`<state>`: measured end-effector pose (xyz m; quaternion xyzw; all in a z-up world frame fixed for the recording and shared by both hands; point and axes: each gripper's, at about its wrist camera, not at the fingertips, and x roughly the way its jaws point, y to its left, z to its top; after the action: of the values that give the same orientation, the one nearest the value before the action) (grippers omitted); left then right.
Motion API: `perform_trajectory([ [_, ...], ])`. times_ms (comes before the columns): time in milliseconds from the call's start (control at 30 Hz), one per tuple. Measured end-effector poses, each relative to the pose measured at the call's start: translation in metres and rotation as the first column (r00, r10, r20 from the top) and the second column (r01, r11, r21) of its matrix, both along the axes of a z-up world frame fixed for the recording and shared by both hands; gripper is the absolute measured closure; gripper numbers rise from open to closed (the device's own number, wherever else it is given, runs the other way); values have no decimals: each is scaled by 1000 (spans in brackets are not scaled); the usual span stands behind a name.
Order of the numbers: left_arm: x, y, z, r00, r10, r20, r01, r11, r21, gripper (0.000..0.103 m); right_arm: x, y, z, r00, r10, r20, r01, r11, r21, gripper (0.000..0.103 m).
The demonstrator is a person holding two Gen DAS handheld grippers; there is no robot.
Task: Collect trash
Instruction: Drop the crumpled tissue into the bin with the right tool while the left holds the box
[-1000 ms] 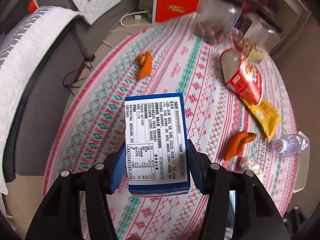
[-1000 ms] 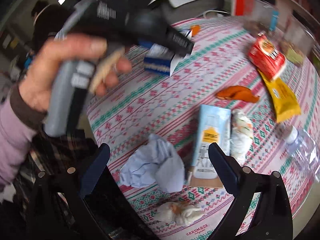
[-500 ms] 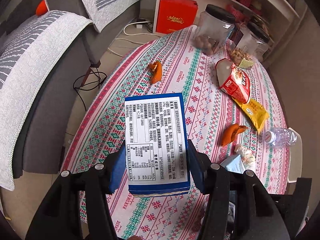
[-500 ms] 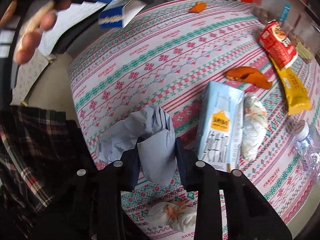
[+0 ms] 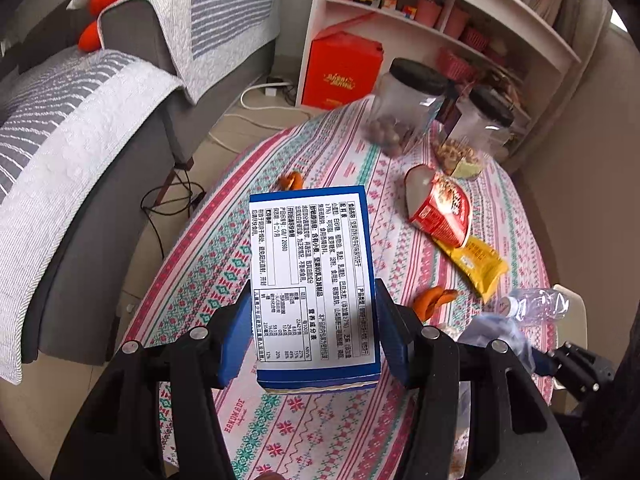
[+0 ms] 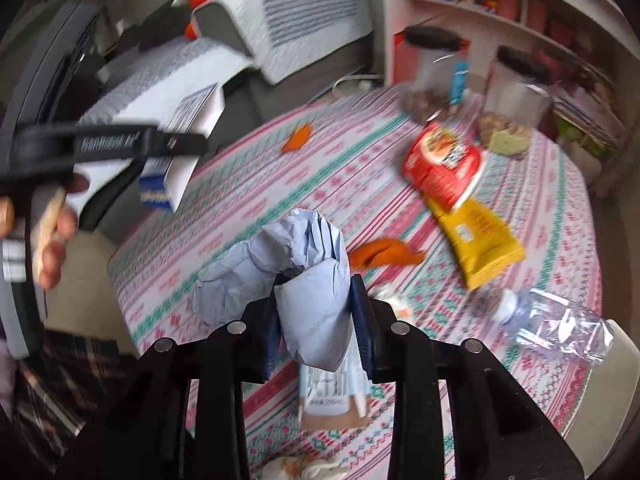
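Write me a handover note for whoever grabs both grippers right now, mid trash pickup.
Left gripper: shut on the blue box, held above the table.
Right gripper: its fingers have just closed on the crumpled blue paper, lifted clear of the cloth.
Done: two pieces picked up; no bin in view.
Left on the table: red snack bag, yellow packet, orange peels, plastic bottle, light-blue carton, white tissue wads. The two jars hold food; probably leave them.
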<state>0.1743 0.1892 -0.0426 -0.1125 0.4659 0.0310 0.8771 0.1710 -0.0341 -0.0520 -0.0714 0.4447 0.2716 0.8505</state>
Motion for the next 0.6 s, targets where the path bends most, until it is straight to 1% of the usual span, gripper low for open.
perform_trajectory([
  [133,-4,-15,11,998,4,66,-5,1000,22,47,4,-16,10,989,-115,87,114,993,24,73],
  [233,-8,-29,21,991,14,130,-22,998,59,47,6,-27,16,973,-188,137,184,982,42,73],
  [400,-12,-59,32,978,1,207,-21,996,92,47,6,-49,20,940,-282,190,276,959,59,72],
  [500,-12,-77,36,972,-17,234,-9,994,111,47,4,-61,23,921,-322,219,316,947,65,72],
  [600,-11,-93,38,968,-41,249,12,993,119,47,4,-73,25,908,-352,226,344,936,75,72],
])
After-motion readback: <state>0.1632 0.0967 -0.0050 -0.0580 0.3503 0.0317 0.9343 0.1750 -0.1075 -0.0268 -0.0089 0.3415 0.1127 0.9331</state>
